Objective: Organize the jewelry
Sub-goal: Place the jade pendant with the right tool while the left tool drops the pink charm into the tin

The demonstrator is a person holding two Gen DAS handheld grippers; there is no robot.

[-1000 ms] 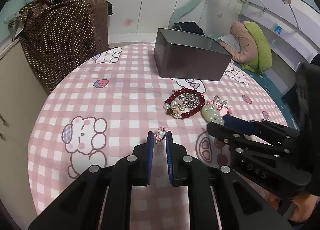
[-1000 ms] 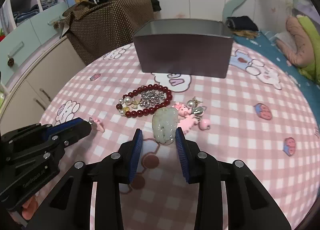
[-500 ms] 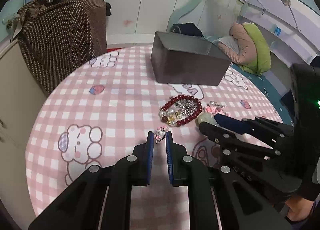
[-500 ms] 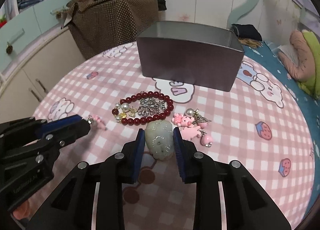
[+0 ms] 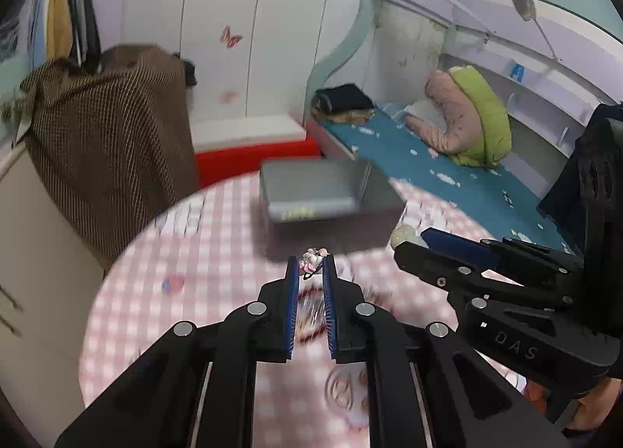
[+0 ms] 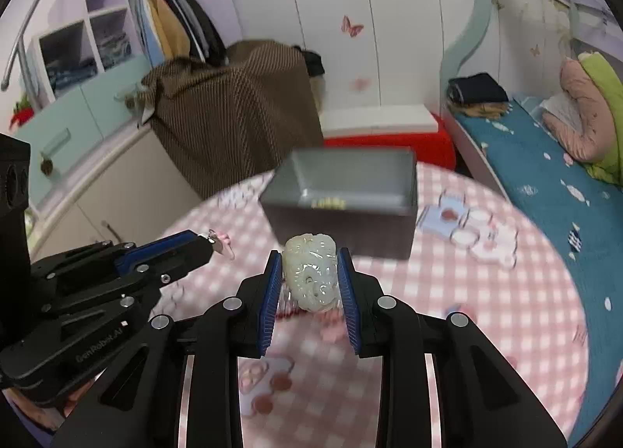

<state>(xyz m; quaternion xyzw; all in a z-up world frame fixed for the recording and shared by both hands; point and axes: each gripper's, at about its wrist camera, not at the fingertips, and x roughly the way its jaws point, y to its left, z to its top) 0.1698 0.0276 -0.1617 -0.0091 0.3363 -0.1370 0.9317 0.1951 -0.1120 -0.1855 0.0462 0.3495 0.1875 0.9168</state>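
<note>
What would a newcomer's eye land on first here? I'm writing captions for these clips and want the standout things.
Probably the pale green carved pendant, clamped between the right gripper's blue pads, centre of the right wrist view. Next, the small pink charm pinched at the tips of the left gripper. Behind both, the open grey box sits on the pink checked tablecloth, something yellow inside.

The open metal box [image 6: 342, 191] stands at the far side of the round table [image 6: 506, 292], holding a small item [image 6: 329, 203]. Behind it lie a draped suitcase [image 6: 233, 105] left and a bed [image 6: 545, 175] right.
</note>
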